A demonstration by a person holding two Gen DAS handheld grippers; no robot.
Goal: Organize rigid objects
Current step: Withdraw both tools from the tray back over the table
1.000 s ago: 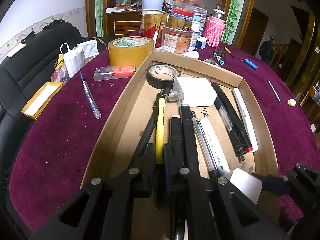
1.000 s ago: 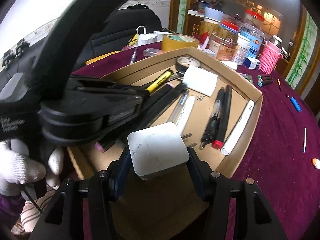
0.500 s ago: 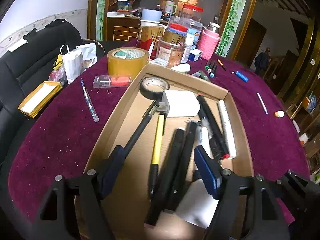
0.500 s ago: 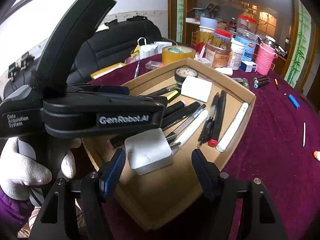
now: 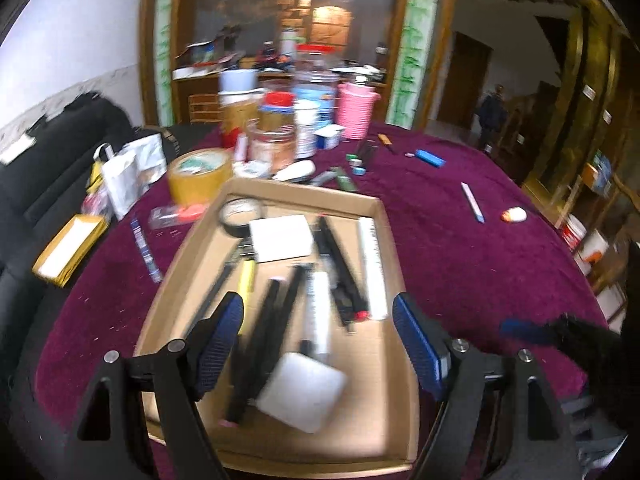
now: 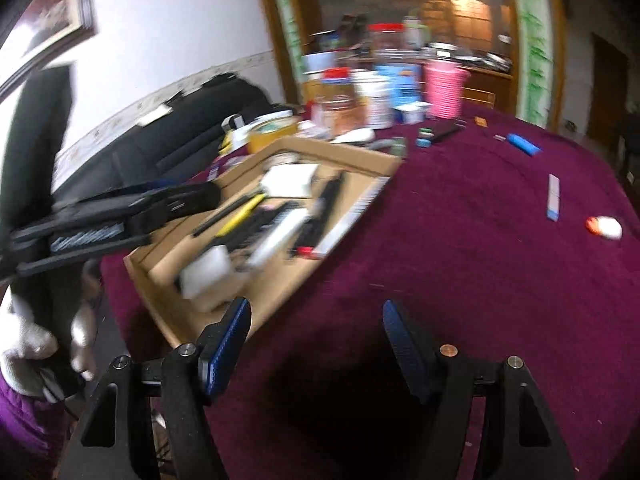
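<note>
The box (image 5: 384, 248) sits at the near edge of the table (image 5: 460, 264), and most of the sorting looks done to us; inside it we see pens (image 5: 340, 280) lying roughly lengthwise, a tape roll (image 5: 240, 216) in its far left corner, a white block (image 5: 282, 238) just beside the roll, and a second white block (image 5: 302, 394) at its near end. We hold the left gripper (image 5: 318, 348) above the near end of the box with its jaws spread wide and nothing between them; we hold the right gripper (image 6: 316, 344) over bare cloth just off the box's right edge, jaws likewise apart and empty.

What is left, as we judge it, lies out on the cloth: a white stick (image 6: 554, 198) and a small orange-and-white piece (image 6: 604, 227) toward the right edge, a blue bar (image 6: 524, 145) and some markers (image 5: 360, 158) toward the far edge, a blue pen (image 5: 144, 250) and a clear case (image 5: 176, 214) left of the box, and the yellow tape (image 5: 198, 176) at its far left corner; whether the jars (image 5: 280, 132) at the far edge belong to the job we cannot tell.

Both views are smeared by motion, so we cannot count the pens or read any labels; the near rim of the box is cut off behind the left gripper's fingers (image 5: 218, 346), and what the small piece is stays unclear.
</note>
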